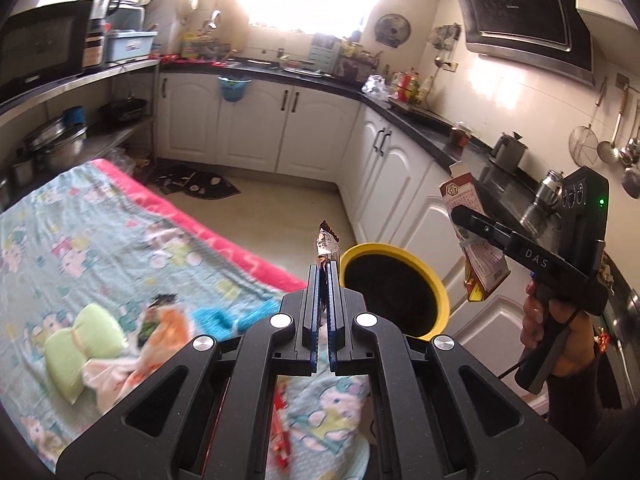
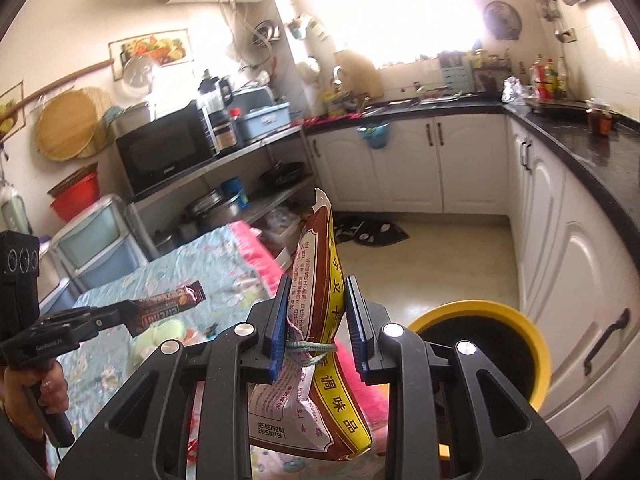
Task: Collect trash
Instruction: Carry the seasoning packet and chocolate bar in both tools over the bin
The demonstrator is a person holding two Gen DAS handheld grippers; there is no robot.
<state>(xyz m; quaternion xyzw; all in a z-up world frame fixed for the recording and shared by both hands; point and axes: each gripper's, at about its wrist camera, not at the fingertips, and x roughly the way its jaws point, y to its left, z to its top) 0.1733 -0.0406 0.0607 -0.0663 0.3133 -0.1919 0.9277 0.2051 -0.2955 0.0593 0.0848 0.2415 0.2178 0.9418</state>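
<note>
The left tongs (image 1: 325,280) are clamped together on a dark snack-bar wrapper (image 1: 328,245), which sticks up past their tips at about twelve o'clock in the left wrist view; from the right wrist camera the same wrapper (image 2: 168,304) juts sideways out of those tongs (image 2: 132,322) at nine o'clock, held up over the worktop. The right tongs (image 2: 318,320) are closed on a brown and yellow seasoning packet (image 2: 320,280) with a bit of greenish string (image 2: 310,347) tied round its middle; the packet stands tall between the blue pads (image 2: 280,320) and hangs down below them. In the left wrist view that packet (image 1: 476,236) dangles from the right tongs (image 1: 464,216) at three o'clock, the person's hand (image 1: 540,320) on the grip below. A yellow-rimmed bin (image 1: 436,284) with a dark inside stands on the floor just beyond the left tongs, at about one o'clock, against the white cabinets (image 1: 316,136); from the right wrist it (image 2: 536,344) lies at four o'clock, beside and below the packet. The worktop is draped in a light blue patterned cloth (image 1: 80,220) with a pink border, and a pale green sponge (image 1: 80,344) and other wrappers (image 1: 160,316), too blurred to name, lie on it at eight o'clock. A dark mat (image 1: 196,184) lies on the floor farther off.
</note>
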